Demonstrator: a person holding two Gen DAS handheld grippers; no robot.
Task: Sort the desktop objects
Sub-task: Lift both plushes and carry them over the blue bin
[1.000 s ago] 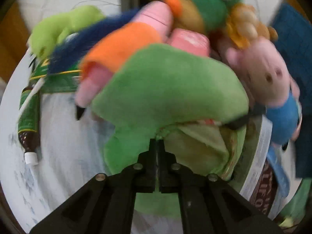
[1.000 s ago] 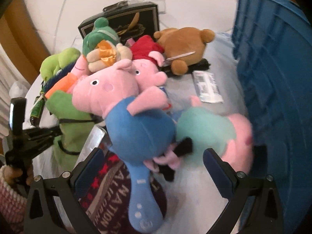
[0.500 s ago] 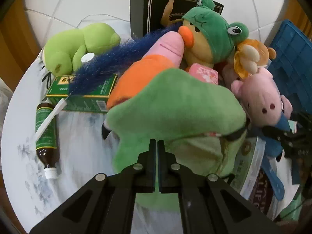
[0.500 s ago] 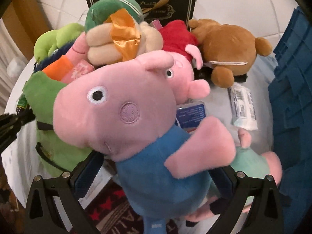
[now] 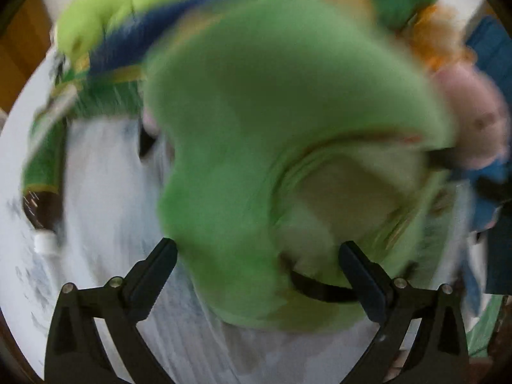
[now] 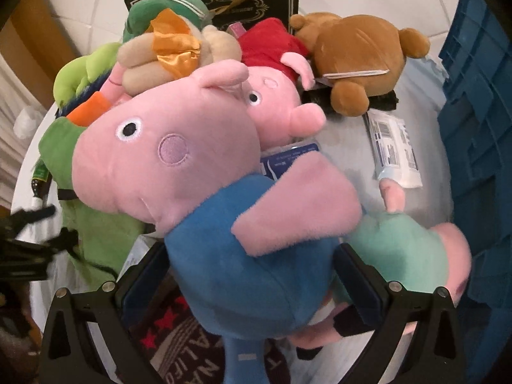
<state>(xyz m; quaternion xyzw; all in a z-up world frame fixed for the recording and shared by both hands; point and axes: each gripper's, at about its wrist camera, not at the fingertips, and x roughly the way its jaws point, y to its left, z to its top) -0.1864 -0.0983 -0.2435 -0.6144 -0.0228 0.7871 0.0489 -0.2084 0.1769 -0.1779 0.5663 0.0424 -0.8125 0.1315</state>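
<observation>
A big green plush (image 5: 272,112) fills the blurred left wrist view, lying on the white tabletop (image 5: 105,224). My left gripper (image 5: 257,256) hangs close over its lower part. Its jaws are opening and stand wide, with the plush between them but not pinched. In the right wrist view a pink pig plush with a blue body (image 6: 166,160) lies on top of the toy pile. My right gripper (image 6: 252,272) is open, one finger at each side of the blue body. The green plush (image 6: 96,224) lies left of the pig.
A blue crate (image 6: 480,128) stands at the right. Behind lie a brown bear (image 6: 361,54), a red-dressed pig (image 6: 275,108), a black box (image 6: 252,3) and a white packet (image 6: 395,153). A teal-dressed pig (image 6: 400,249) lies near the crate. A green-labelled bottle (image 5: 41,166) lies at the left.
The left jaws were shut and now stand wide apart, and that gripper has dropped closer onto the green plush. The right gripper has come down around the blue-bodied pig.
</observation>
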